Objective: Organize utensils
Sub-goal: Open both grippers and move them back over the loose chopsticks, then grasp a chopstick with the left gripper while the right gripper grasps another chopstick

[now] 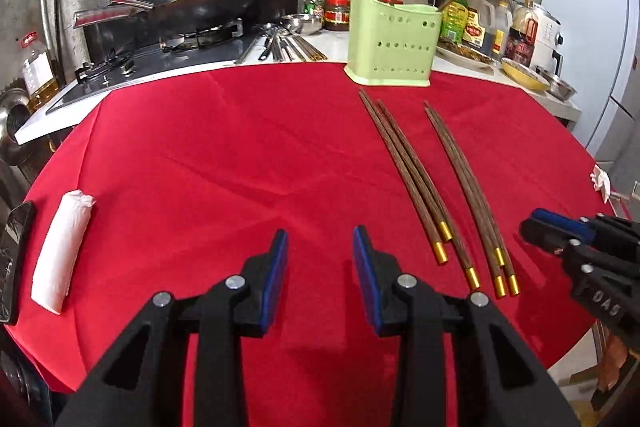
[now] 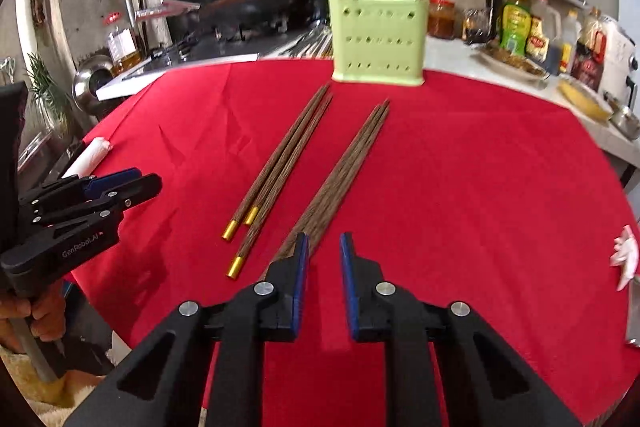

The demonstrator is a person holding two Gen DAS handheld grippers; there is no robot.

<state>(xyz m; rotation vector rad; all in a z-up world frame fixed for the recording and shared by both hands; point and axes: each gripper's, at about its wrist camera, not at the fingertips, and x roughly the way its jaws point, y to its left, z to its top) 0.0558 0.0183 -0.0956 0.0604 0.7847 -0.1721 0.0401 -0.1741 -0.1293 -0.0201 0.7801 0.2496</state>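
Observation:
Several brown wooden chopsticks with gold ends lie on the red tablecloth in two bundles: a left bundle (image 1: 408,175) (image 2: 280,163) and a right bundle (image 1: 468,187) (image 2: 344,171). A pale green perforated utensil holder (image 1: 390,41) (image 2: 378,39) stands at the cloth's far edge with a few chopsticks upright in it. My left gripper (image 1: 320,239) is open and empty, left of the bundles. My right gripper (image 2: 324,241) is open and empty, just over the near ends of the right bundle, which its left finger partly hides. It also shows in the left wrist view (image 1: 560,231).
A white rolled cloth (image 1: 62,247) and a dark phone (image 1: 14,259) lie at the cloth's left edge. Behind are a stove with a wok (image 1: 188,11), metal utensils (image 1: 280,45), sauce bottles (image 1: 476,19) and bowls. A crumpled tissue (image 2: 626,259) lies at the right edge.

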